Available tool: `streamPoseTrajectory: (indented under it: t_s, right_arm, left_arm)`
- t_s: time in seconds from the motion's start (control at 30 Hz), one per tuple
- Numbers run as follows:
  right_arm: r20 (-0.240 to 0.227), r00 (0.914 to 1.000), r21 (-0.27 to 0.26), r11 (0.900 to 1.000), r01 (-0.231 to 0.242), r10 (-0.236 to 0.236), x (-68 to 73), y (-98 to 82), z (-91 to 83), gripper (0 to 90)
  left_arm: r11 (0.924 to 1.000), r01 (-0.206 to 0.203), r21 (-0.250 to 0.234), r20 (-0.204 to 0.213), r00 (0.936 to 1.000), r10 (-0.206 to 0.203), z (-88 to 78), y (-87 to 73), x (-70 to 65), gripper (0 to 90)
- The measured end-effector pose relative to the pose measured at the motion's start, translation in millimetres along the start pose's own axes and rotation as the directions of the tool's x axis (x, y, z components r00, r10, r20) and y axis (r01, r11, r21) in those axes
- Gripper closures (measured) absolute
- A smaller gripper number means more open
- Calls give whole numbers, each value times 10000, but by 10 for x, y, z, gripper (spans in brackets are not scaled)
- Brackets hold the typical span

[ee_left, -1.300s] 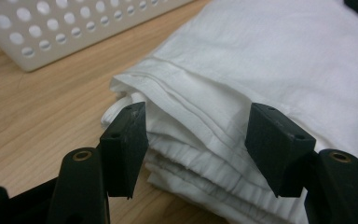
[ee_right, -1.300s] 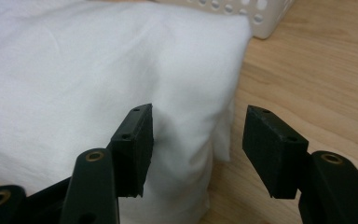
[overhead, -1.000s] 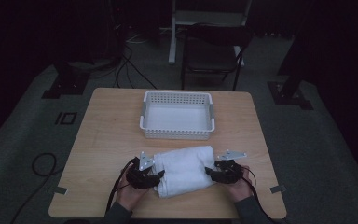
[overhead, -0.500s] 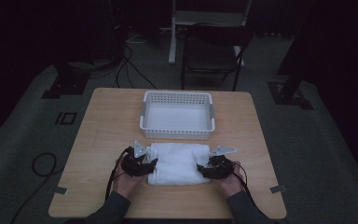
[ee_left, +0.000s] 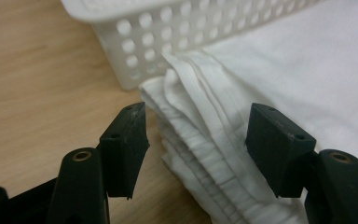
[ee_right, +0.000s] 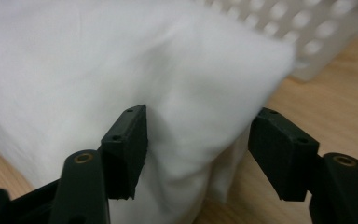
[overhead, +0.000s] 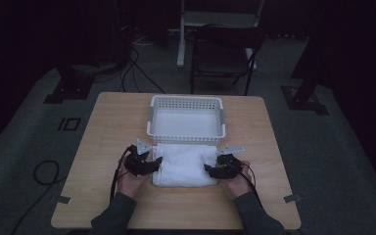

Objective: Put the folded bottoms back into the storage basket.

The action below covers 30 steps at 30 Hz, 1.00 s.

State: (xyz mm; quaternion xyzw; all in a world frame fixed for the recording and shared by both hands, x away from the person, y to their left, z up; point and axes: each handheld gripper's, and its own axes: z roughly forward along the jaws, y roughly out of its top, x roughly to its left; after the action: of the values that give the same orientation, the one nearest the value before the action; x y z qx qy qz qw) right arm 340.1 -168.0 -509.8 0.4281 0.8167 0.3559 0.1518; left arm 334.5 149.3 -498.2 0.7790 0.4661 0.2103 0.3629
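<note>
Soft, floppy folded towel (overhead: pixel 184 164) mid-frame on tabletop; best pinched at both layered ends. Left tongs (overhead: pixel 157 160) and right tongs (overhead: pixel 207 168) gaping, right just loosened, gripping nothing.

Parted tongs (ee_left: pixel 196 149) straddle the folded white towel's (ee_left: pixel 261 70) layered edge beside the basket (ee_left: pixel 168 37).
</note>
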Motion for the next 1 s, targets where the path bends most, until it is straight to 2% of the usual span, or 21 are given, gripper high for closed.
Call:
streamPoseTrajectory:
  t_s: [0.03,0.07,0.1,0.2,0.27,0.3,0.4,0.6,0.73,0.8,0.87,0.9,0.97,1.0]
  right_arm:
    - [0,10000,0,10000,0,0,0,0,0,361]
    - [56,10000,-63,10000,-40,40,-3,14,-23,349]
    - [243,9996,-269,9995,-136,142,-4,53,-70,321]
    - [195,9995,-309,9992,-247,253,3,90,-62,288]
    - [212,9994,-281,9993,-252,258,12,98,-45,275]
    - [102,9991,-264,9988,-401,404,27,109,-5,257]
    - [67,9990,-191,9988,-444,445,26,111,54,223]
    - [101,9962,404,9954,-864,860,-17,81,195,131]
    - [-72,9932,669,9910,-1158,1165,-49,53,267,110]
    - [-251,9901,805,9874,-1360,1384,-81,41,300,109]
    - [-585,9824,972,9804,-1711,1773,-129,26,336,103]
    - [-768,9767,1061,9757,-1919,2005,-156,17,353,103]
    - [-1124,9657,1177,9682,-2208,2339,-204,-2,389,103]
    - [-1290,9591,1261,9635,-2360,2518,-225,-10,404,103]
  left_arm:
    - [10000,0,0,0,10000,0,0,0,0,370]
    - [9995,279,-178,326,9991,-273,-43,45,-5,370]
    - [9993,311,-202,485,9984,-301,-53,61,-12,348]
    - [9985,487,-229,919,9947,-464,-37,85,-64,290]
    - [9991,395,-126,969,9946,-381,4,80,-107,286]
    - [9996,294,-19,949,9951,-291,37,71,-120,256]
    - [9989,100,451,697,9975,-131,161,16,-124,196]
    - [9937,676,892,1194,9898,-780,315,-87,-1,116]
    - [9915,922,914,1402,9846,-1045,376,-144,32,110]
    - [9878,1210,981,1670,9765,-1362,403,-165,67,109]
    - [9844,1415,1041,1908,9686,-1594,431,-184,103,103]
    - [9823,1525,1085,2070,9630,-1724,449,-195,121,103]
    - [9732,1922,1261,2476,9439,-2185,490,-219,174,101]
    - [9730,1961,1215,2574,9405,-2217,500,-227,189,95]
